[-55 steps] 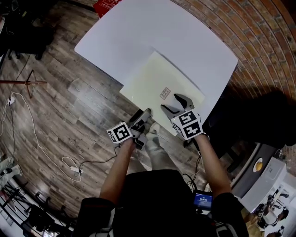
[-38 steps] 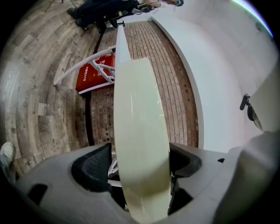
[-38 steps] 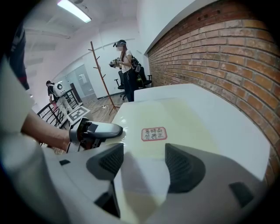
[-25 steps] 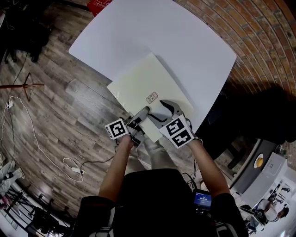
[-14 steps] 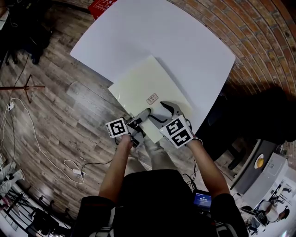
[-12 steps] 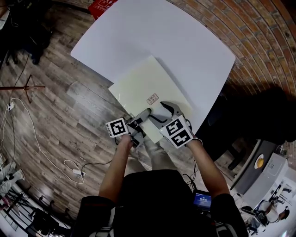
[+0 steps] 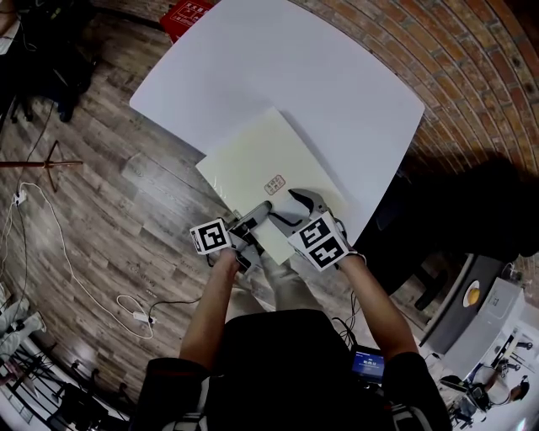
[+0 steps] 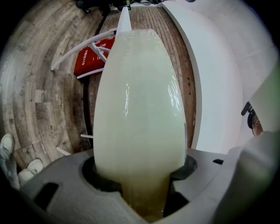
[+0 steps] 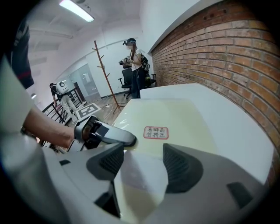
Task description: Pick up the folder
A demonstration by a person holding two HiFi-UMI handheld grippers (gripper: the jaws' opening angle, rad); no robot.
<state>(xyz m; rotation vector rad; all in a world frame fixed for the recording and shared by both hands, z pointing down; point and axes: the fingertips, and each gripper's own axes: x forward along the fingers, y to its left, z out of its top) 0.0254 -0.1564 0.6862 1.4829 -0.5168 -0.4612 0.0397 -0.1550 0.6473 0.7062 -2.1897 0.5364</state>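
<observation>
A cream folder (image 7: pixel 261 160) with a small red-framed label (image 7: pixel 274 183) lies on the white table (image 7: pixel 320 76), its near corner hanging over the table's edge. My left gripper (image 7: pixel 258 215) points level at that overhanging edge. In the left gripper view the folder (image 8: pixel 140 109) runs between the jaws (image 8: pixel 140 173), which have just been closing around it and still stand apart. My right gripper (image 7: pixel 295 208) rests open on the folder's top just right of the label (image 9: pixel 155 132), with only the flat sheet (image 9: pixel 170 111) under its jaws (image 9: pixel 142 164). The left gripper (image 9: pixel 107 135) lies beside it.
A red crate (image 7: pixel 192 12) stands on the wood floor beyond the table's far left corner. A brick wall (image 7: pixel 472 76) runs along the right side. A coat rack (image 7: pixel 42 151) and cables (image 7: pixel 126 303) are on the floor at left. A person (image 9: pixel 133 57) stands far back.
The folder has slid toward the table's near edge with the right gripper on it, and the left gripper has come up to its overhanging edge. Over the last second both hands stay put.
</observation>
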